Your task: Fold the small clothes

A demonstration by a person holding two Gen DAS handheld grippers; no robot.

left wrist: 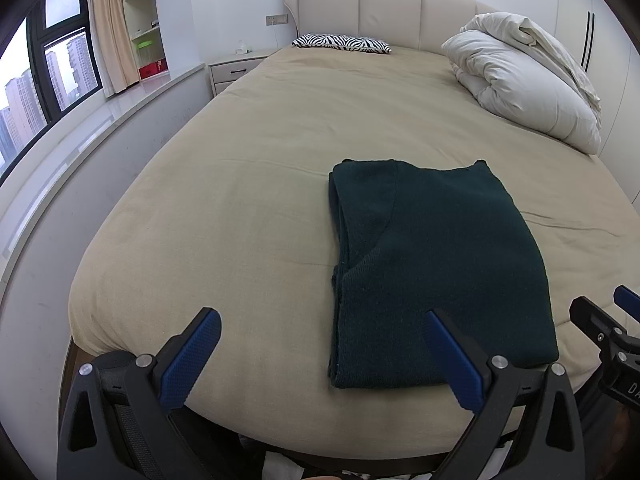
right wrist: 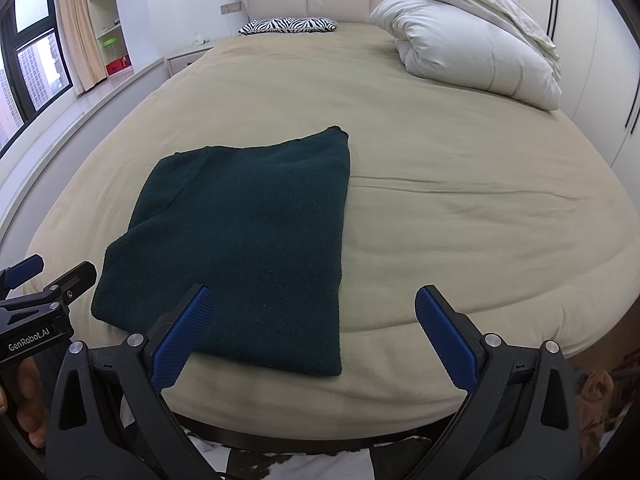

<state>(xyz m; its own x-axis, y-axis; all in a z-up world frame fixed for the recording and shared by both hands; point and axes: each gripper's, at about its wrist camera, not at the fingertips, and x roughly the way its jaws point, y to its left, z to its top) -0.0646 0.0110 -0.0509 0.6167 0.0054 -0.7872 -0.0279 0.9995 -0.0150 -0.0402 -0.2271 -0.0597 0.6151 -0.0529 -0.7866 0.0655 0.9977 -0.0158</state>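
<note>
Left gripper (left wrist: 322, 334) and right gripper (right wrist: 312, 312) both wide, empty, hovering off near bed (right wrist: 460, 208) edge. Dark green sweater (right wrist: 240, 240) lying folded flat near edge, within easy reach; probably finished or awaiting final fold.

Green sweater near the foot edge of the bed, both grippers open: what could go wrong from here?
1. The green sweater lies close to the edge of the bed; a pull toward the person might drag it off.
2. Its left side shows stacked layers; a pinch there by the left gripper may catch only some.
3. The right gripper straddles the right edge and could pinch bedsheet too.
</note>
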